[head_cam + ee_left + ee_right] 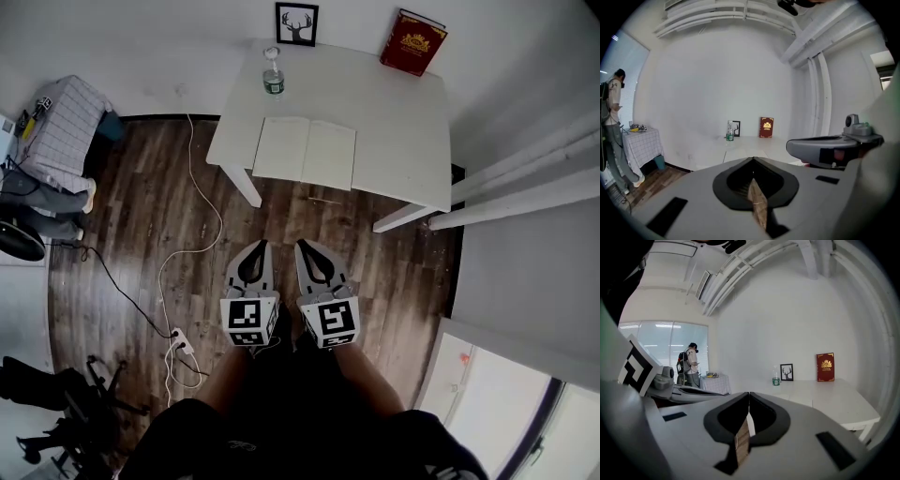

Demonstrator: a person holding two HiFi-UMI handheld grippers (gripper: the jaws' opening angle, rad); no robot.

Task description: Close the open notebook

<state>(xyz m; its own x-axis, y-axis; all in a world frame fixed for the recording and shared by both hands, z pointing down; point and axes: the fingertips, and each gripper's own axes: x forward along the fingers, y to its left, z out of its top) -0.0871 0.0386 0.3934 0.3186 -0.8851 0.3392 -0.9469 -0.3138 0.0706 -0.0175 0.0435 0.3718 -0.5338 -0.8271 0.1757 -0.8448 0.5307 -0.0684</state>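
Observation:
An open notebook [305, 152] with blank pale pages lies flat near the front edge of the white table [394, 122]; in the left gripper view the notebook [740, 149] shows faintly on the tabletop. My left gripper [260, 246] and right gripper [305, 247] hang side by side over the wooden floor, well short of the table, both pointing toward it. Both are shut with their tips meeting and nothing between them, as seen in the left gripper [752, 159] and right gripper [748, 394] views.
A water bottle [273, 72], a framed deer picture [296, 23] and a red book [413, 41] stand at the table's back by the wall. A white cable [192, 234] trails across the floor to a power strip [181, 341]. A person [611, 126] stands by a cloth-covered side table [61, 122] at the left.

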